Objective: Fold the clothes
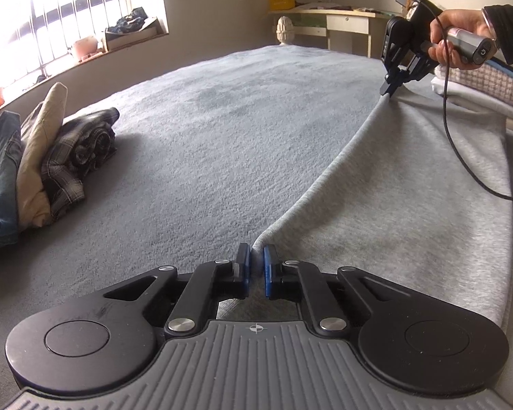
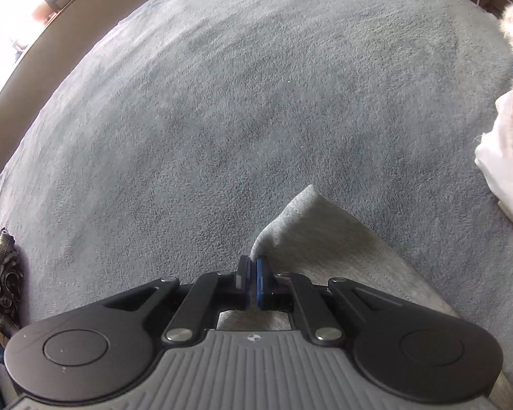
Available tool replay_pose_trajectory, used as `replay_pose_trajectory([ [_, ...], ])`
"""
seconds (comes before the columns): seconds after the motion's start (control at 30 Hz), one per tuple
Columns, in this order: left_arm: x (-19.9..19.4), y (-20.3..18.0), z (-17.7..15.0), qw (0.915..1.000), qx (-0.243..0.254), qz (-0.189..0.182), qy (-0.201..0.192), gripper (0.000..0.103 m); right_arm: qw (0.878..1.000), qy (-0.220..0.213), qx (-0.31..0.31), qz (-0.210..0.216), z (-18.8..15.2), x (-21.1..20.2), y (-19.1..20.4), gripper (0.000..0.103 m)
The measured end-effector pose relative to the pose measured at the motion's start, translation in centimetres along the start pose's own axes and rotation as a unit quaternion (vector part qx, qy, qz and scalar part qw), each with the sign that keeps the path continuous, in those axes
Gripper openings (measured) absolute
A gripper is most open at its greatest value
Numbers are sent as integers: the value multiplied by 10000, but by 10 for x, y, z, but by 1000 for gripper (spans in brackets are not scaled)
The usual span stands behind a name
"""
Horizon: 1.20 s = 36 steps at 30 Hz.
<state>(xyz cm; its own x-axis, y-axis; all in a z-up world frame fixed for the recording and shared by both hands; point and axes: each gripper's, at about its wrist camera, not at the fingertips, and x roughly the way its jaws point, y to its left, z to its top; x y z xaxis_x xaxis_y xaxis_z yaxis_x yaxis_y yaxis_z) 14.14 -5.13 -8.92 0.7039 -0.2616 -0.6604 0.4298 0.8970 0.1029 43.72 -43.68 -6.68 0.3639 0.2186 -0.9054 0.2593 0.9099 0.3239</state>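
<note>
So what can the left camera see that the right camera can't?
Only the left wrist view shows the person's hand holding the right gripper, a window and a desk. Only the right wrist view shows the garment's loose corner. Both show the grey garment, its edge pinched in each gripper's jaws, the grey blanket and the plaid shirt.

Bed (image 1: 222,130) in grey fleece blanket, light grey garment (image 1: 410,205) spread across it — crumpled clothes pile (image 1: 51,164) well apart
</note>
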Motion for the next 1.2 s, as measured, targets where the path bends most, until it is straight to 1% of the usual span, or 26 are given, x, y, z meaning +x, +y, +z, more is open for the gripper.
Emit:
replay_pose_trajectory([
  [0.07, 5, 1, -1, 9999, -44, 8, 163, 9, 9999, 68, -149, 44, 0, 8, -1, 4],
  [0.13, 2, 2, -1, 9998, -95, 50, 147, 12, 9996, 109, -49, 268, 1, 7, -10, 9],
  [0.17, 1, 3, 0, 9998, -118, 84, 138, 18, 9991, 96, 64, 404, 2, 2, -16, 22],
  [0.2, -1, 3, 0, 9997, -142, 118, 129, 26, 9986, 6, 194, 497, 1, -4, -22, 39],
  [0.23, -3, 5, 0, 9997, -173, 153, 117, 28, 9981, -189, 284, 508, -1, -13, -28, 41],
  [0.27, -6, 7, 1, 9995, -241, 197, 89, 30, 9975, -420, 305, 481, -3, -24, -34, 41],
  [0.33, -14, 11, 1, 9989, -411, 234, 33, 31, 9958, -754, 253, 448, -9, -47, -46, 40],
  [0.37, -19, 13, 2, 9984, -520, 216, 2, 31, 9950, -867, 245, 430, -14, -58, -52, 41],
  [0.43, -31, 16, 3, 9971, -732, 179, -53, 32, 9943, -934, 184, 471, -25, -78, -65, 41],
  [0.5, -42, 17, 4, 9959, -901, 109, -44, 32, 9937, -945, 81, 597, -39, -98, -76, 41],
  [0.57, -53, 17, 5, 9938, -1111, -41, -9, 32, 9930, -867, -131, 795, -56, -115, -83, 41],
  [0.63, -62, 16, 4, 9900, -1388, -256, 35, 32, 9922, -647, -434, 968, -76, -124, -87, 41],
  [0.7, -66, 13, 0, 9832, -1730, -547, 177, 33, 9908, -348, -747, 1075, -98, -126, -92, 41],
  [0.73, -68, 11, -2, 9793, -1894, -678, 246, 33, 9899, -208, -883, 1085, -110, -123, -94, 40],
  [0.8, -65, 4, -10, 9741, -2106, -730, 384, 33, 9906, -65, -1022, 905, -129, -111, -103, 40],
  [0.87, -58, -1, -20, 9728, -2162, -600, 579, 32, 9925, -205, -1115, 462, -142, -99, -121, 38],
  [0.9, -54, -1, -24, 9728, -2146, -486, 723, 32, 9930, -336, -1101, 253, -144, -94, -134, 34],
  [0.93, -49, -1, -28, 9727, -2122, -361, 866, 32, 9933, -490, -1045, 69, -144, -89, -148, 22],
  [0.97, -48, -1, -30, 9733, -2070, -201, 975, 32, 9936, -635, -931, 24, -143, -88, -160, 0],
  [1.03, -53, 4, -31, 9731, -2095, -82, 956, 32, 9933, -945, -666, 71, -139, -91, -171, 0],
  [1.07, -57, 6, -31, 9720, -2159, -35, 925, 32, 9900, -1210, -723, -106, -140, -97, -166, 0],
  [1.13, -66, 10, -30, 9695, -2292, 81, 867, 32, 9743, -1743, -1240, -701, -146, -107, -148, 2],
  [1.17, -70, 9, -30, 9678, -2360, 98, 866, 33, 9683, -1870, -1460, -785, -149, -109, -140, 2],
  [1.2, -73, 7, -30, 9663, -2419, 87, 875, 33, 9652, -1927, -1608, -736, -152, -111, -133, 2],
])
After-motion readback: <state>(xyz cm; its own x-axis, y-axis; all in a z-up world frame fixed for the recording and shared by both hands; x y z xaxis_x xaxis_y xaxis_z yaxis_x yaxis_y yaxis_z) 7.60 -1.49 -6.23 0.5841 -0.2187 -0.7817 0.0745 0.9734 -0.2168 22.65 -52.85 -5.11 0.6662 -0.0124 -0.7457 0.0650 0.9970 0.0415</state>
